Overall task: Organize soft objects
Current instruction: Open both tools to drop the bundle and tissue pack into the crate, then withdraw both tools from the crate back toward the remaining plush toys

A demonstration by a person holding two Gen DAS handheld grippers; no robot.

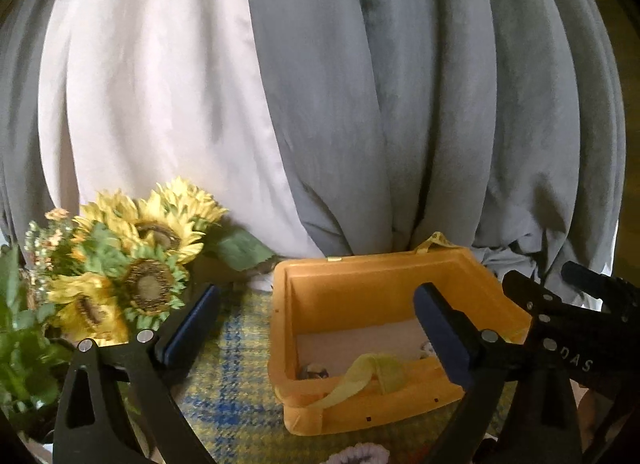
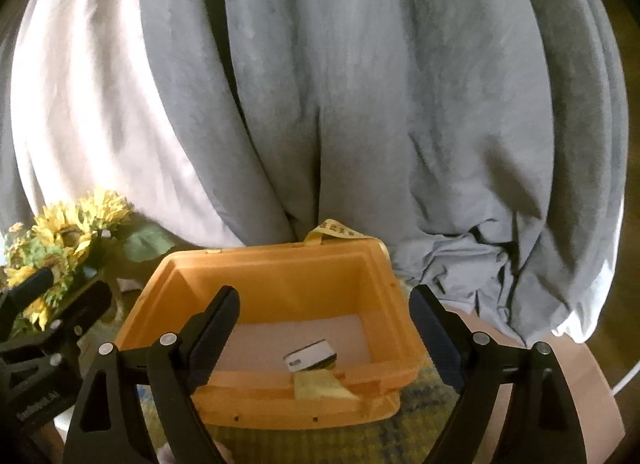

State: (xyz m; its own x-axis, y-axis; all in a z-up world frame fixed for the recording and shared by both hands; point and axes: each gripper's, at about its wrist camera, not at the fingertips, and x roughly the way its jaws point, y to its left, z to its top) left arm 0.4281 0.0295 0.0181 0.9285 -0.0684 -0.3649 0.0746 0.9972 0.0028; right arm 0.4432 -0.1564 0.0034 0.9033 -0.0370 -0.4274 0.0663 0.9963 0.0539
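An orange fabric bin [image 1: 360, 288] with yellow ribbon handles [image 1: 368, 374] stands on a yellow and blue plaid cloth [image 1: 236, 404]. It also shows in the right wrist view [image 2: 280, 280], holding a small white and dark object [image 2: 310, 358] on its pale floor. My left gripper [image 1: 316, 328] is open and empty, its right finger over the bin's right side. My right gripper [image 2: 324, 332] is open and empty, its fingers spread over the bin's near rim. A pale crocheted soft item [image 1: 360, 454] peeks in at the bottom edge of the left wrist view.
Artificial sunflowers [image 1: 132, 264] stand left of the bin, also in the right wrist view [image 2: 60, 236]. Grey and white curtains [image 1: 320, 103] hang right behind the bin. The right gripper's body [image 1: 580, 328] shows to the right in the left wrist view.
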